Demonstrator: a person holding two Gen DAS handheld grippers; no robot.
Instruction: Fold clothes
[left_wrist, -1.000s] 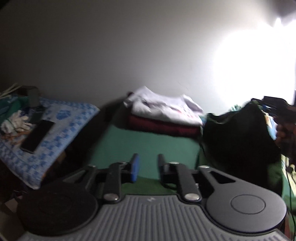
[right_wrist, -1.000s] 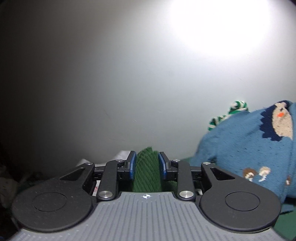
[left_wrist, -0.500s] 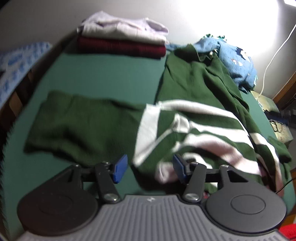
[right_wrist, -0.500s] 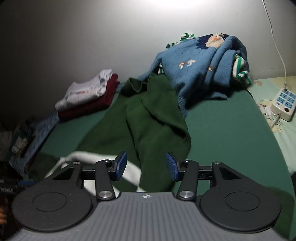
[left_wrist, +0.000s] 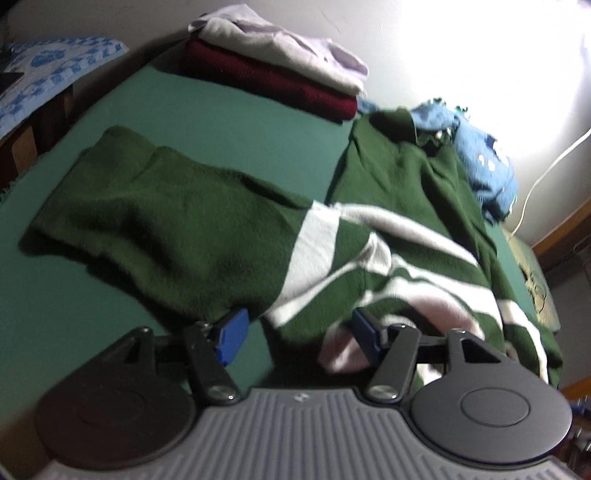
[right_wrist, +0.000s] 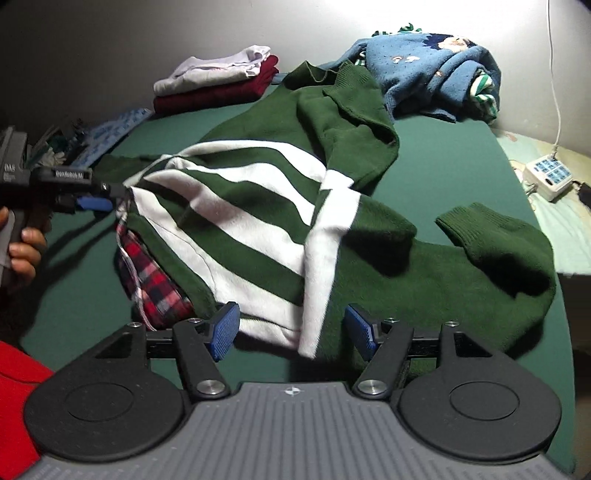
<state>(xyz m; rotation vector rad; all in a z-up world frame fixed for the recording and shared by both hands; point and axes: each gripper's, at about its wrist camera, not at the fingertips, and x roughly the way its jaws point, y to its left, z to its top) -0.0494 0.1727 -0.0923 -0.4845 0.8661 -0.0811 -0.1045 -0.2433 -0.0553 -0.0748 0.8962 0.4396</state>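
A dark green sweater with white stripes (right_wrist: 258, 206) lies crumpled and spread on the green bed (right_wrist: 443, 155); it also shows in the left wrist view (left_wrist: 207, 236). A red plaid lining (right_wrist: 147, 266) shows at its hem. My left gripper (left_wrist: 295, 338) is open, its jaws either side of the sweater's near edge. From the right wrist view the left gripper (right_wrist: 96, 201) sits at the sweater's left edge. My right gripper (right_wrist: 291, 328) is open just above the sweater's hem, holding nothing.
A folded stack, white on maroon (left_wrist: 280, 70), lies at the far side of the bed. A crumpled blue sweater (right_wrist: 424, 70) lies at the back right. A white power strip (right_wrist: 548, 177) with a cable lies on the right. A blue patterned cloth (left_wrist: 44, 81) lies at the left.
Both grippers held the sweater up against the wall a second ago. They have let go and opened wide, and the sweater now lies on the bed. Both have dropped low over it.
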